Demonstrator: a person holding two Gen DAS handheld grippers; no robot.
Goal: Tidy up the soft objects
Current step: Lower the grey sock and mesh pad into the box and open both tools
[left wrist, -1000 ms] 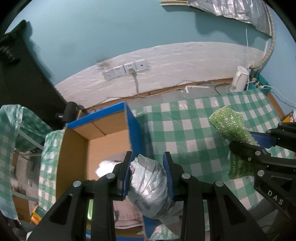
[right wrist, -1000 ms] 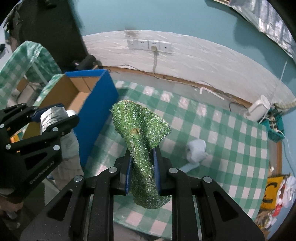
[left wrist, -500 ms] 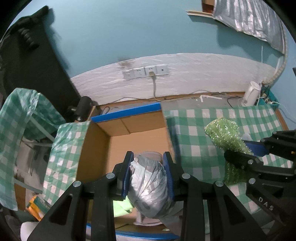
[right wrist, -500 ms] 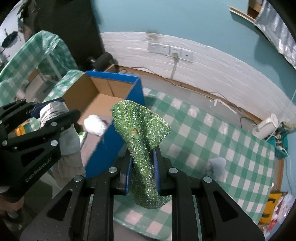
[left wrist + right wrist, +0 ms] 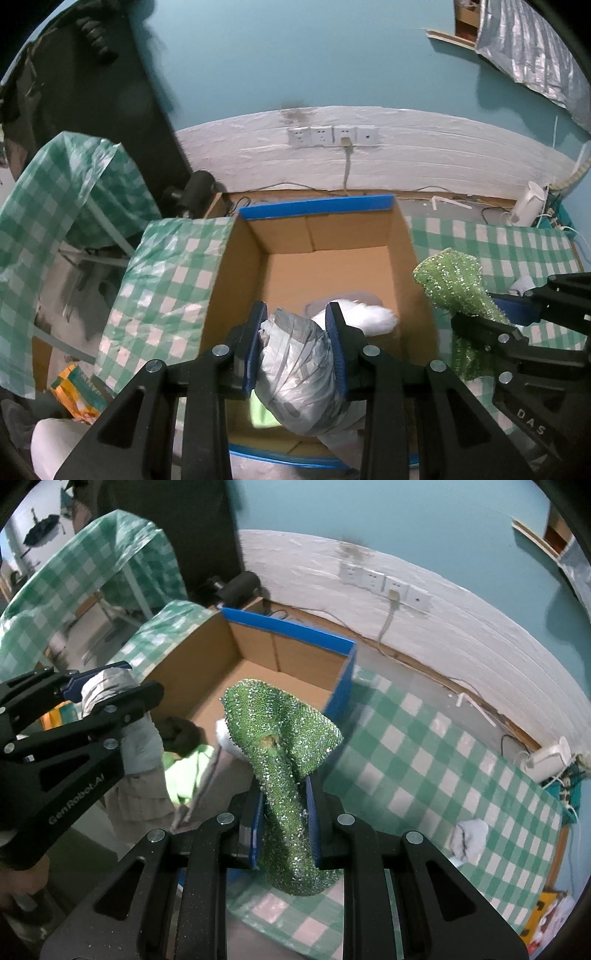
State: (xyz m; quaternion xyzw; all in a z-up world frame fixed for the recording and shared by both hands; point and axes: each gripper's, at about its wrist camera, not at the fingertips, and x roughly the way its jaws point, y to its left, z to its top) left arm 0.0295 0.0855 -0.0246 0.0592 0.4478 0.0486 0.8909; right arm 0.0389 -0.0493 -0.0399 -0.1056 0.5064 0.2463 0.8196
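My left gripper [image 5: 297,317] is shut on a grey, tape-wrapped soft bundle [image 5: 295,365] and hangs over the open cardboard box [image 5: 332,236] with blue edges. Inside the box lie a white fluffy item [image 5: 364,319], a light green cloth [image 5: 186,771] and a dark soft item [image 5: 183,734]. My right gripper [image 5: 284,786] is shut on a glittery green cloth [image 5: 284,738], held just right of the box's right wall, above the checked tablecloth [image 5: 424,760]. In the right wrist view the left gripper [image 5: 107,686] with the grey bundle [image 5: 107,686] shows at the left.
A crumpled white soft item [image 5: 469,836] lies on the tablecloth at the right. A white kettle [image 5: 526,208] and cables stand at the table's far right corner. Wall sockets [image 5: 332,136] are behind the box. Checked plastic sheeting [image 5: 66,192] drapes furniture at the left.
Both grippers have moved left with their loads. The left one now hangs over the inside of the box, and the green cloth has come up to the box's right wall.
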